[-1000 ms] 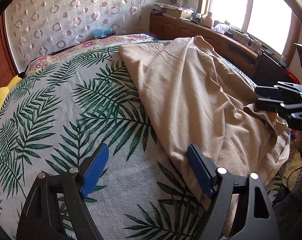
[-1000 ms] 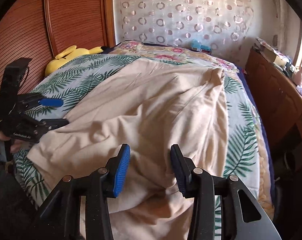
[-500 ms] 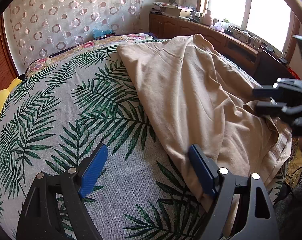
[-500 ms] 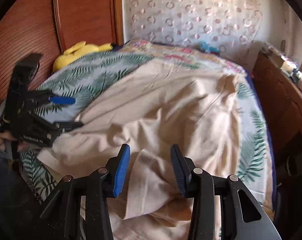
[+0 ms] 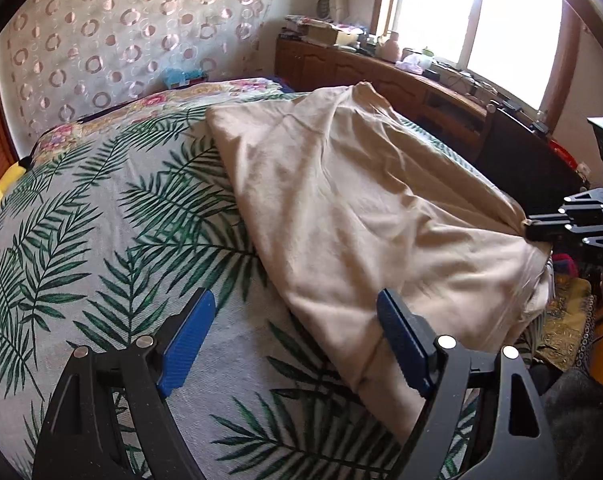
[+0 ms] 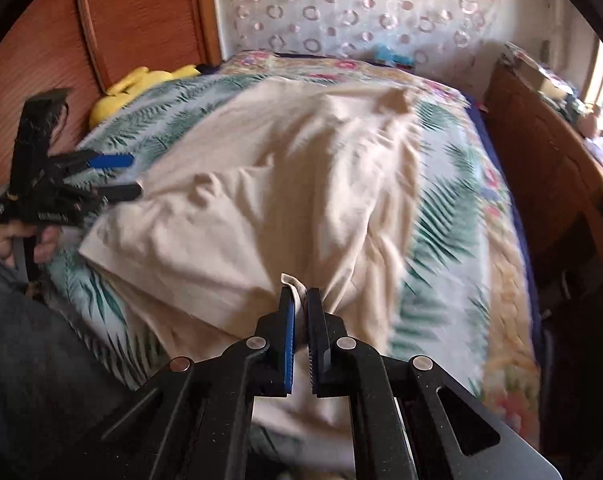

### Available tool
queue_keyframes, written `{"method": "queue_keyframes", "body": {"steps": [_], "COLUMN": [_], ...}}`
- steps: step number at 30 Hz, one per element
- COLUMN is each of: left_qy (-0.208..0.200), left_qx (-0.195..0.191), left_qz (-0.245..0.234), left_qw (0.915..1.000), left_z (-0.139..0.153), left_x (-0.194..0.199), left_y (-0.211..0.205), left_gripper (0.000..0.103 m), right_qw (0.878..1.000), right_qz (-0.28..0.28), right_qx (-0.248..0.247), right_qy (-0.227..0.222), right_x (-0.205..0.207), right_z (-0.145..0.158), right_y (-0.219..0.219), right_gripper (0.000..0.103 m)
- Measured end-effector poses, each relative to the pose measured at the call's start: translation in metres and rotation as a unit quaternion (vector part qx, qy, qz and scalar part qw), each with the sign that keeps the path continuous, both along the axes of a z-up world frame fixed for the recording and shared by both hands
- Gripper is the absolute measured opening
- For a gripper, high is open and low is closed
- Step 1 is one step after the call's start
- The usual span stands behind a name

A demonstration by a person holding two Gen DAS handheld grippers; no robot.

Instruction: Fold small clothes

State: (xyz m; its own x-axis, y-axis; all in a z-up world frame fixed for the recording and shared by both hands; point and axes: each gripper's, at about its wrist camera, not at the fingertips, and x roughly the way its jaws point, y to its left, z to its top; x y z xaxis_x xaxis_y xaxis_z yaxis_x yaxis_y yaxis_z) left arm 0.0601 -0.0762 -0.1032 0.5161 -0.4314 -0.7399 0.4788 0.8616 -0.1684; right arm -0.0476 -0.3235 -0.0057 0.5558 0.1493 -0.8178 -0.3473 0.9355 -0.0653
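Left wrist view: the left gripper (image 5: 293,344) hangs wide open and empty over the bed (image 5: 101,248); the cloth (image 5: 341,208) lies to its right, long axis running away towards the window, near corner beside the right finger. Right wrist view: the right gripper (image 6: 299,300) is pinched shut on the cloth's (image 6: 261,200) near edge; the left gripper (image 6: 101,176) waits by the left corner.

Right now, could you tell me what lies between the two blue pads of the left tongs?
In the left wrist view, the open left tongs frame palm-print bedspread plus the beige garment's near edge by the right-hand pad.
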Motion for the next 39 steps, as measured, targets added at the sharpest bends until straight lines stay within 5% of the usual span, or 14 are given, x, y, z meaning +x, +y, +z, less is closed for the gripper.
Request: {"method": "queue_keyframes", "body": {"steps": [5,9,16,26,34,39], "left_qy": [-0.005,-0.005,0.009,0.023,0.022,0.036], "left_qx": [0.000,0.002,0.009,0.017,0.016,0.007], "left_qz": [-0.011,-0.027,-0.027,-0.024,-0.032,-0.055], "left_qw": [0.9999,0.9996,0.9996,0.9993,0.9991,0.9978], "left_z": [0.008,0.010,0.003,-0.003,0.000,-0.001], "left_x": [-0.003,-0.010,-0.013,-0.021,-0.026,-0.035], "left_y": [-0.006,-0.011,-0.010,-0.010,-0.007,-0.007], "left_gripper": [0.084,0.084,0.084,0.084,0.083,0.058], "right_qw": [0.999,0.999,0.999,0.996,0.997,0.999], "right_qz": [-0.010,-0.020,-0.039,-0.066,-0.073,-0.041], "right_qx": [-0.013,-0.030,-0.021,-0.051,-0.023,-0.006], "right_qy": [0.040,0.028,-0.025,-0.016,-0.005,0.011], "right_x": [-0.020,-0.022,-0.022,-0.014,-0.010,-0.014], "right_z": [-0.009,-0.011,-0.006,-0.028,-0.030,-0.031], "right_y": [-0.006,-0.005,-0.004,-0.008,-0.018,-0.013], "right_gripper": [0.005,0.006,0.037,0.041,0.046,0.046]}}
